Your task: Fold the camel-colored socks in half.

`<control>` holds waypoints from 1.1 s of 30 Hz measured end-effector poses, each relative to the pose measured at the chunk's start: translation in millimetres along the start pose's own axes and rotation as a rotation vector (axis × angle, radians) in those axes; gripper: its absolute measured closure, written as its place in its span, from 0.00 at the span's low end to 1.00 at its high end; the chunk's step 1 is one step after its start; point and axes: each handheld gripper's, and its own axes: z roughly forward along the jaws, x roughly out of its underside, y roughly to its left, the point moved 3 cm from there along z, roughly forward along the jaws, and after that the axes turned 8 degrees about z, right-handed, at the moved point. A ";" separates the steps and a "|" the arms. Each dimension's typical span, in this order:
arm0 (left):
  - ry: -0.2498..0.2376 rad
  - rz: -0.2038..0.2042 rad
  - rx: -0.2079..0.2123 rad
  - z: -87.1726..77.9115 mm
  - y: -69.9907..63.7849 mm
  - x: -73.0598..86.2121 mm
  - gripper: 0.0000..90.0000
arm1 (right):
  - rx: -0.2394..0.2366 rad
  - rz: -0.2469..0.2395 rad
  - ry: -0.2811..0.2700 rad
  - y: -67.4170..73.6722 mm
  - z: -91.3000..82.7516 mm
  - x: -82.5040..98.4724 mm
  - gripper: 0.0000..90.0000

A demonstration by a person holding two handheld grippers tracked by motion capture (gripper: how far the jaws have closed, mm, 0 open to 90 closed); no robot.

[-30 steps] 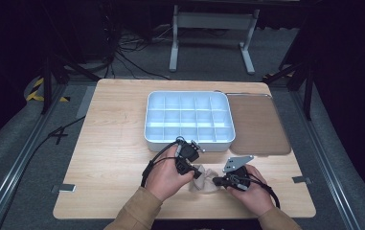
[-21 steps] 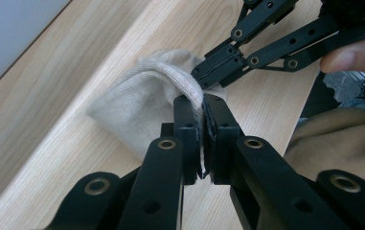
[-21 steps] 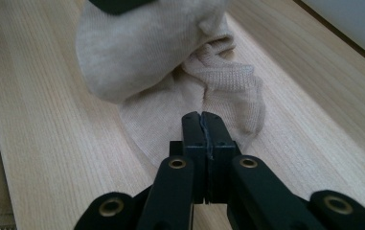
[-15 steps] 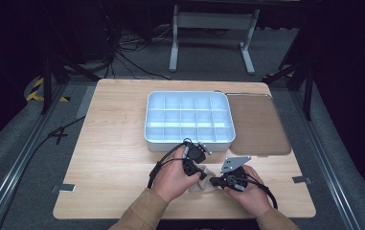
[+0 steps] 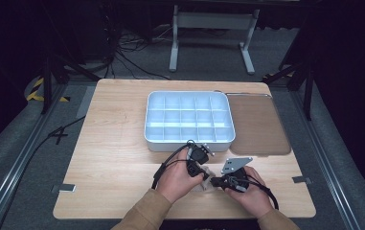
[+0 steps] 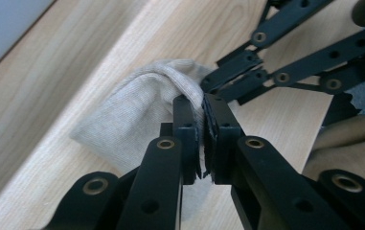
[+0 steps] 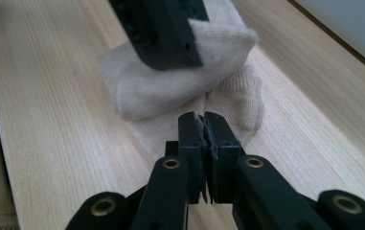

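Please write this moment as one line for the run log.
left tool: shut on beige knitted sock | right tool: pinching same sock, jaws just easing | wooden table

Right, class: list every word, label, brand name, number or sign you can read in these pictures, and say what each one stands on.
None: no readable text in any view.
The white compartment tray, the brown lid beside it, the wooden table, the beige sock and both grippers, left and right, carry no lettering.
The yellow-and-black striped marking on the floor is a pattern, not words.
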 end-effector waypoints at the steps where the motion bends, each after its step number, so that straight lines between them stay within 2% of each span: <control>1: -0.009 0.000 -0.010 -1.3 0.6 0.0 0.95 | 0.000 0.000 0.004 0.2 0.0 0.5 0.96; 2: -0.024 -0.004 -0.018 -2.4 1.1 -0.1 0.95 | 0.000 -0.001 0.007 0.3 0.6 0.9 0.96; 7: -0.014 -0.014 -0.023 -3.8 1.0 0.3 0.95 | 0.001 -0.004 0.007 0.1 1.5 1.0 0.97; 10: 0.000 -0.007 -0.019 5.0 -1.1 -0.5 0.94 | -0.002 -0.002 0.004 -0.4 1.6 1.2 0.97; 12: -0.012 -0.007 -0.012 7.1 -1.3 -0.4 0.93 | -0.001 0.000 0.004 0.1 0.7 1.0 0.96; 14: -0.038 -0.006 -0.006 5.7 -1.7 -0.6 0.84 | -0.005 0.001 0.001 0.3 -1.2 0.7 0.97; 15: -0.044 -0.006 0.011 3.8 -2.3 -0.3 0.79 | -0.005 0.005 -0.005 0.2 -2.9 0.6 0.97; 16: -0.044 -0.006 0.011 3.8 -2.3 -0.3 0.75 | -0.005 0.005 -0.005 0.2 -2.9 0.6 0.97; 17: -0.045 0.001 0.029 1.5 -3.0 0.6 0.75 | -0.009 0.012 -0.011 0.3 -5.4 0.4 0.97; 20: -0.070 0.014 0.029 -9.6 -3.3 5.5 0.67 | -0.003 0.030 -0.037 -0.7 -20.8 -1.3 0.99; 24: -0.101 0.010 0.019 -21.0 -1.9 10.3 0.65 | 0.006 0.037 -0.062 -2.3 -31.0 -4.5 0.99; 29: -0.123 -0.002 0.000 -34.7 1.3 20.6 0.64 | 0.001 0.013 -0.113 3.9 -43.0 -17.7 0.99; 32: -0.121 -0.019 -0.005 -37.8 3.3 25.5 0.65 | -0.005 0.002 -0.128 8.0 -43.1 -23.5 0.99; 33: -0.116 -0.028 -0.008 -39.1 4.4 28.6 0.65 | -0.025 -0.019 -0.141 14.1 -39.4 -30.9 0.99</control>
